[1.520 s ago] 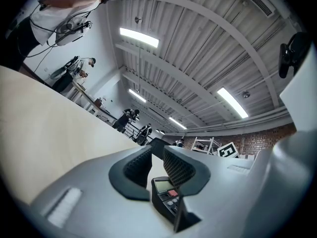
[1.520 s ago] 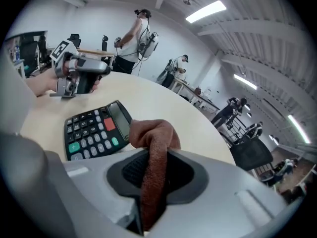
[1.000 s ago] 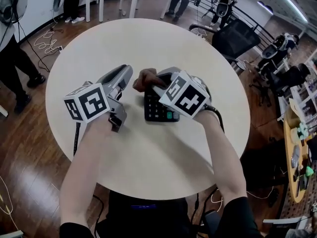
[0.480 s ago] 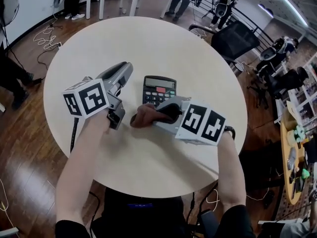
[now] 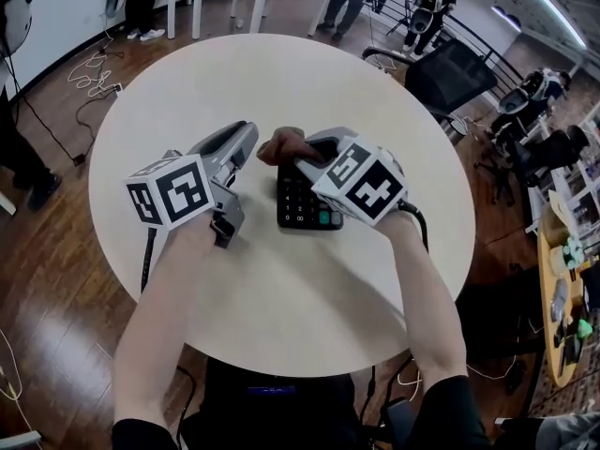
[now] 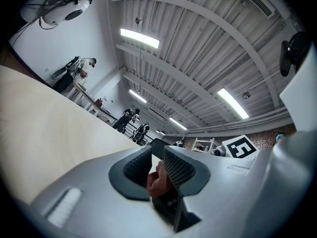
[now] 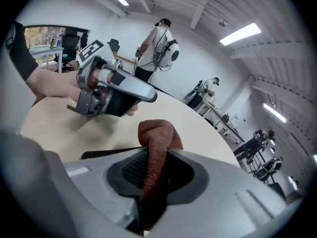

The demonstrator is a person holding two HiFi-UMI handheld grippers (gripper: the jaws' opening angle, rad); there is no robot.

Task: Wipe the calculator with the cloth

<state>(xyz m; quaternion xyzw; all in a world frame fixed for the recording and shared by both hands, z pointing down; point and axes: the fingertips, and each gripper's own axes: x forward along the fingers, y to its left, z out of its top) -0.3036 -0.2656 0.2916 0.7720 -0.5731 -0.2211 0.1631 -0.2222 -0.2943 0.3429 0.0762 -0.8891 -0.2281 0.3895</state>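
Round white table (image 5: 281,82): fills the middle of the head view, wood floor (image 5: 56,279) all around it.

My left gripper (image 5: 246,137): left of centre, lying low over the table, nose aimed to the upper right, toward the calculator's top end. Jaws stand a narrow gap apart with nothing gripped. In the left gripper view I only see cloth and calculator through the gap, farther off. Tip is just beside the calculator, not touching it.

My right gripper (image 5: 302,160): right of centre, angled down and to the upper left, its body covering the calculator's upper right part. Jaws are clamped on the cloth. In the right gripper view the fabric runs up between both pads and bunches out past the tips.

Calculator (image 5: 302,212): black, flat on the table at frame centre, between the two grippers. Lower key rows and one green key show at its lower right, while the display end is hidden.

Cloth (image 5: 284,145): reddish-brown wad at the calculator's upper end, just above centre. It looks pressed onto that end, though I can't confirm contact from here.
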